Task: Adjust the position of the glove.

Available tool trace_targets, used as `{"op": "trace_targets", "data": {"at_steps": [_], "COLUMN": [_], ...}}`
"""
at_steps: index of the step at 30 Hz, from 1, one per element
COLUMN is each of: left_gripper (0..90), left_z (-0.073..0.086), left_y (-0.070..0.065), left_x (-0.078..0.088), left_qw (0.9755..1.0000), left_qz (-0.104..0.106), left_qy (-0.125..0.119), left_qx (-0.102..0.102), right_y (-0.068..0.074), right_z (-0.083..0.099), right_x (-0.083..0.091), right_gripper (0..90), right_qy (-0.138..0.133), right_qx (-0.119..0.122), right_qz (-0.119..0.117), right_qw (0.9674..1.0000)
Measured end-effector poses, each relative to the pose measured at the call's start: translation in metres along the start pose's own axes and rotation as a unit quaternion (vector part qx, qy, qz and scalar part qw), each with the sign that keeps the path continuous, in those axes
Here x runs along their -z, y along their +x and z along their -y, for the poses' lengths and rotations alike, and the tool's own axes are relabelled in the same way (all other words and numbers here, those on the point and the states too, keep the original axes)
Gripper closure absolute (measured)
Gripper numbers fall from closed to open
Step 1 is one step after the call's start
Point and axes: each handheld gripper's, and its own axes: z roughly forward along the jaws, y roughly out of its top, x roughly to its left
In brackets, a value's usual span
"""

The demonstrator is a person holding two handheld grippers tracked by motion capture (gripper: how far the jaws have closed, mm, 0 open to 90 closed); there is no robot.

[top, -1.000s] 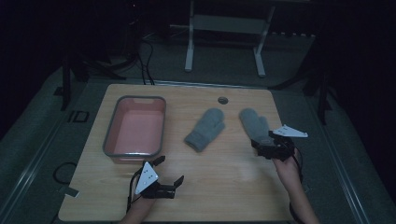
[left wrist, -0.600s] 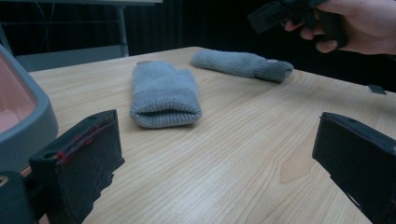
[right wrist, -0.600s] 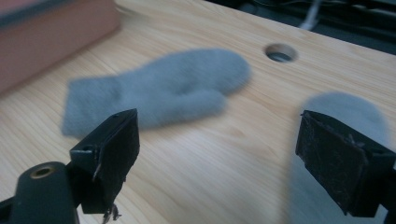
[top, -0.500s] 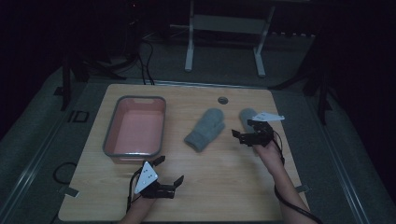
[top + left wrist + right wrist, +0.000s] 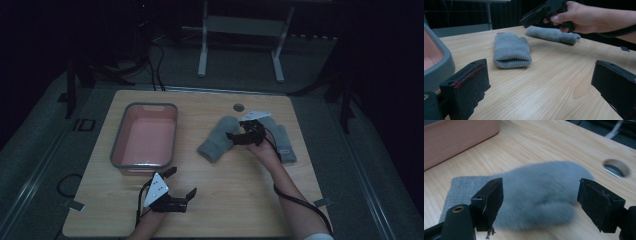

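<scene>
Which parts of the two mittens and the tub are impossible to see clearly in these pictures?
- Nearer grey mitten: right tool view, motion blur hides its knit and thumb outline.
- Farther mitten: high view, the hand and the right tool cover its middle.
- Pink tub: left tool view, cut off by the left edge.
- Label on the farther mitten's cuff: left tool view, too small to read.
</scene>
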Motion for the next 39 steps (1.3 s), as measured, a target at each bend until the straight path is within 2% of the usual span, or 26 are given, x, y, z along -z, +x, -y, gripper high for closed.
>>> {"op": "trace_targets", "data": {"at_steps": [3, 4, 9, 15, 17, 19, 24, 28, 31, 39], "left_gripper": [1.7, 1.7, 1.7, 1.8, 1.8, 1.8, 1.8, 1.8, 1.8, 1.8], "left_z": [0.0, 0.0, 0.0, 0.0, 0.0, 0.0, 0.0, 0.0, 0.0, 0.0], "left_y": [0.0, 0.0, 0.0, 0.0, 0.0, 0.0, 0.0, 0.0, 0.0, 0.0], "left_x": [0.0, 0.0, 0.0, 0.0, 0.0, 0.0, 0.0, 0.0, 0.0, 0.0], "left_qw": [1.0, 1.0, 1.0, 1.0, 1.0, 1.0, 1.0, 1.0, 1.0, 1.0], "left_qz": [0.001, 0.001, 0.001, 0.002, 0.002, 0.002, 0.003, 0.002, 0.002, 0.001], "left_qy": [0.0, 0.0, 0.0, 0.0, 0.0, 0.0, -0.001, 0.0, 0.0, 0.0], "left_qx": [-0.001, -0.001, -0.001, 0.0, -0.001, -0.001, -0.002, 0.0, 0.0, 0.0], "right_y": [0.004, 0.005, 0.006, 0.007, 0.006, 0.004, 0.006, 0.005, 0.003, 0.008], "right_z": [-0.005, -0.006, -0.009, -0.003, 0.0, 0.0, 0.001, 0.001, 0.0, -0.001], "right_x": [-0.015, -0.019, -0.04, -0.063, -0.067, -0.067, -0.066, -0.063, -0.058, -0.033], "right_gripper": [23.2, 25.6, 30.0, 36.1, 39.6, 45.8, 65.4, 78.6, 81.9, 83.6], "right_qy": [0.013, 0.016, 0.036, 0.077, 0.077, 0.077, 0.079, 0.07, 0.066, 0.055], "right_qx": [0.015, 0.018, 0.025, 0.044, 0.034, 0.026, 0.033, 0.025, 0.014, 0.043], "right_qz": [-0.002, -0.009, -0.01, -0.007, -0.012, -0.012, -0.01, -0.02, -0.039, -0.063], "right_qw": [0.9998, 0.9997, 0.999, 0.996, 0.9964, 0.9966, 0.9963, 0.997, 0.997, 0.9955]}}
